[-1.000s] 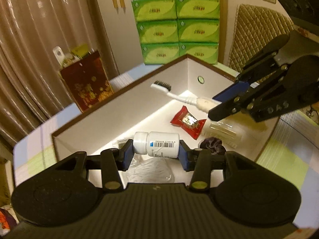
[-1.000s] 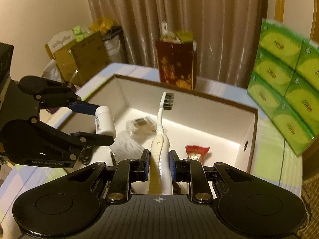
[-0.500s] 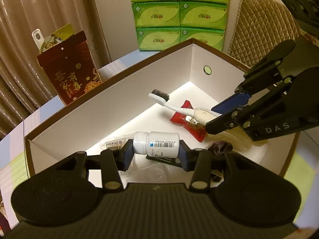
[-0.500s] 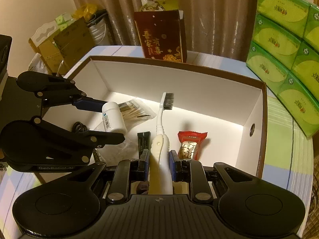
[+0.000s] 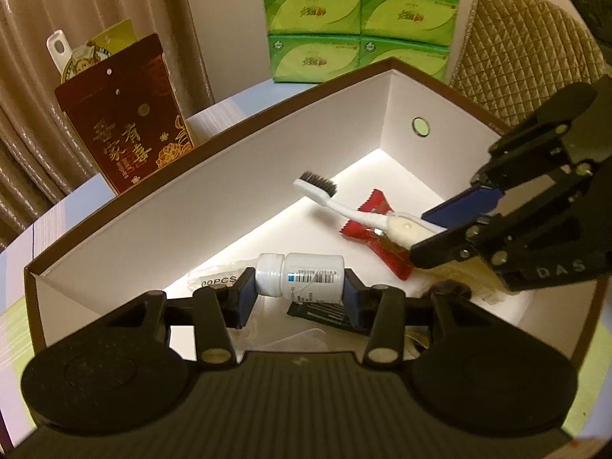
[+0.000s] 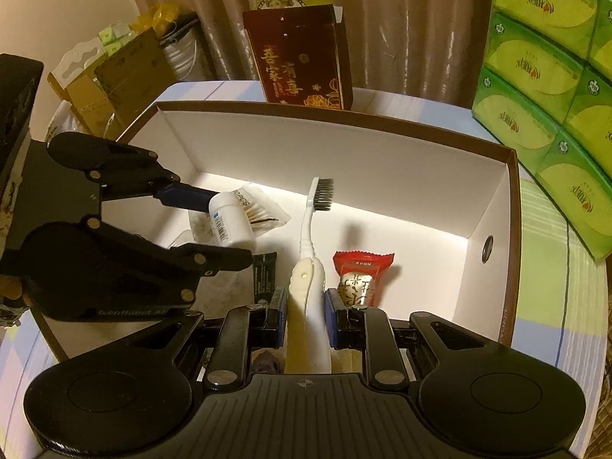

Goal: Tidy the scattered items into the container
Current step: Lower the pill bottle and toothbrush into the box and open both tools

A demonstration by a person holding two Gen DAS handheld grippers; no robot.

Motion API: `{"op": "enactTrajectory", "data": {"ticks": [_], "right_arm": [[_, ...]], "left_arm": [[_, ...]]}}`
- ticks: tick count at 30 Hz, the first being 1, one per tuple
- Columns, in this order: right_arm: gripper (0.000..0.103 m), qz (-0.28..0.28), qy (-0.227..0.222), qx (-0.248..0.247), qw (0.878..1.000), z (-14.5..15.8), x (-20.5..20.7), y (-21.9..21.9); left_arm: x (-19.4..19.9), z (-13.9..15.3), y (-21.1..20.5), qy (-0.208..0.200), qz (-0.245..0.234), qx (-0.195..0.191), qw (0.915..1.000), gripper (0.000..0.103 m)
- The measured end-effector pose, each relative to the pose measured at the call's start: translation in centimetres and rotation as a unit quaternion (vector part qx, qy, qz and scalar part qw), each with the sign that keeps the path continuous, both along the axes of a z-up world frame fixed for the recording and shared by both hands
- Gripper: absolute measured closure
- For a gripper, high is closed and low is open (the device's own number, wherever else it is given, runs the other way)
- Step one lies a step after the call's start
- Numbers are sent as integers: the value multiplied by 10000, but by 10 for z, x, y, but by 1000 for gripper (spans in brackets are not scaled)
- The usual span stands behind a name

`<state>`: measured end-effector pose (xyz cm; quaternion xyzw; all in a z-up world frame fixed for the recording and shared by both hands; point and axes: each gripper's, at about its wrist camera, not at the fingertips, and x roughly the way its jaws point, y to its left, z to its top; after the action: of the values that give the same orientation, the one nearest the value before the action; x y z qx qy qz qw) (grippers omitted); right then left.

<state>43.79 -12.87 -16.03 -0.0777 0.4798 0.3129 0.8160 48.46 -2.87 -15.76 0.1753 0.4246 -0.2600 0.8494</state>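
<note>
Inside the white box (image 6: pixel 344 145) on the desk (image 6: pixel 543 237), both tongs hang over the clutter. Left tongs (image 5: pixel 298 290) pinch a white pill bottle (image 5: pixel 302 276) sideways; right tongs (image 6: pixel 305 315) clamp a toothbrush (image 6: pixel 311 252), bristles forward. Below lies a red candy (image 6: pixel 359 271).

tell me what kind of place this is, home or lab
Most likely a lived-in home room, not a lab. Brown curtains hang behind the table, green tissue packs are stacked against the wall, and a red gift bag stands beside the white box that holds toiletries and a snack.
</note>
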Motion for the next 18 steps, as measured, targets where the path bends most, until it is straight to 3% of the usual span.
{"op": "enactTrajectory", "data": {"ticks": [6, 10, 18], "right_arm": [[86, -32, 34, -18, 10000, -3, 3, 0], [86, -50, 47, -25, 10000, -4, 3, 0], [86, -79, 79, -33, 9999, -5, 5, 2]], "left_arm": [[11, -10, 1, 86, 233, 42, 9997, 61], [12, -8, 6, 75, 357, -46, 9993, 53], [6, 5, 14, -11, 560, -106, 9984, 45]]}}
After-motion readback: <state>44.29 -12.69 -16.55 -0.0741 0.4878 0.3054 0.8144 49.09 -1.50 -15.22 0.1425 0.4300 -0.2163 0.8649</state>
